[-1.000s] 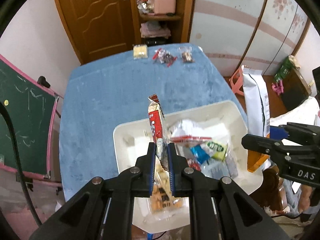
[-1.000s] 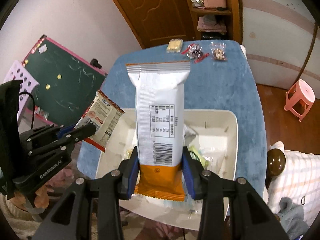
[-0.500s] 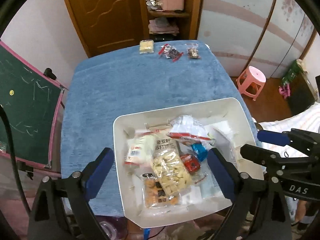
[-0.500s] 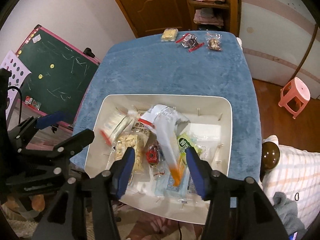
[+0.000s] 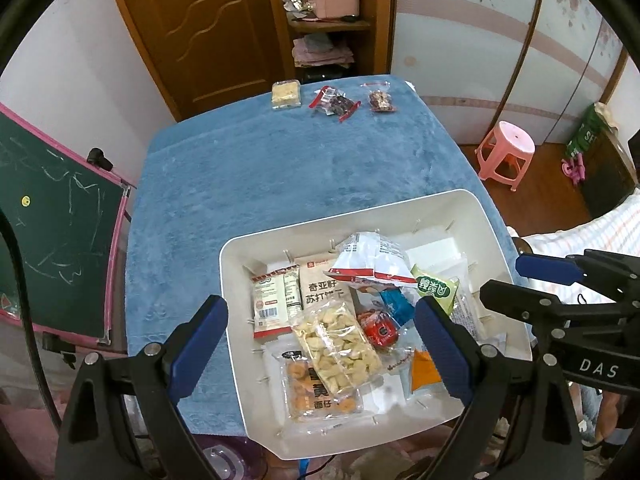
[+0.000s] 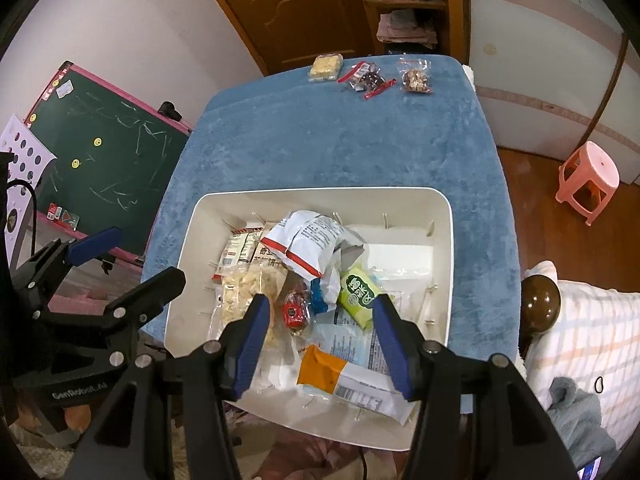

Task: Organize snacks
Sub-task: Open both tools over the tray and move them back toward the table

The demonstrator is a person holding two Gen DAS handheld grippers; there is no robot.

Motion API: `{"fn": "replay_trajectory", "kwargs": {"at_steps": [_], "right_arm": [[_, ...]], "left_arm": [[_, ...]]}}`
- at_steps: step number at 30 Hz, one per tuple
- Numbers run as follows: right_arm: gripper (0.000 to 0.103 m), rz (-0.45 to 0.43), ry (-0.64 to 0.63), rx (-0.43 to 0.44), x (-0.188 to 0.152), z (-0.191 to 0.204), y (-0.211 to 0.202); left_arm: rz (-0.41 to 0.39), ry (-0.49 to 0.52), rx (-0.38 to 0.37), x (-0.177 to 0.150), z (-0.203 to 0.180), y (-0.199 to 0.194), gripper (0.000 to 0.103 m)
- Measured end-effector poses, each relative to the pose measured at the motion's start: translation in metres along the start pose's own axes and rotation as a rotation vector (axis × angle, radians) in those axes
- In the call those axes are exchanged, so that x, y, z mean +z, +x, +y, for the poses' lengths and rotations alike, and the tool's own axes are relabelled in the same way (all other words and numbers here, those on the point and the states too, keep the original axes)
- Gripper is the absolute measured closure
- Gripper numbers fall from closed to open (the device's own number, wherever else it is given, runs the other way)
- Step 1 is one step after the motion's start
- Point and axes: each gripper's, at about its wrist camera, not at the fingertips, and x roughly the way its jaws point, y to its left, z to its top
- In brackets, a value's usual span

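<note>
- White bin (image 5: 460,208) at the near end of the blue table — collecting snacks; most packets already lie inside it.
- Left gripper (image 5: 320,344) and right gripper (image 6: 318,340) hover above the bin, jaws apart, empty.
- Three small packets (image 5: 334,98) remain far beyond the bin — probably next.

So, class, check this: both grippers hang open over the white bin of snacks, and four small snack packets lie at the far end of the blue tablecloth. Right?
Not quite. Three small snack packets lie at the far end of the blue tablecloth, not four; the left wrist view shows this. Both the left gripper and the right gripper do hang open over the white bin.
</note>
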Motion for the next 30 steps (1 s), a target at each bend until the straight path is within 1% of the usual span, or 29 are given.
{"fn": "replay_trajectory", "kwargs": {"at_steps": [17,20,26,30], "right_arm": [[0.049,0.008,0.043,0.009,0.006,-0.014,0.007],[0.049,0.01,0.046,0.012,0.009,-0.016,0.01],[0.049,0.019,0.063,0.022,0.016,-0.02,0.019],[0.049,0.017,0.084,0.029,0.026,-0.024,0.023]], "left_arm": [[0.015,0.041,-0.011,0.012,-0.012,0.01,0.009],[0.027,0.044,-0.009,0.014,-0.012,0.015,0.009],[0.036,0.049,0.0,0.025,-0.01,0.021,0.009],[0.017,0.054,0.006,0.04,-0.009,0.023,0.009]]}}
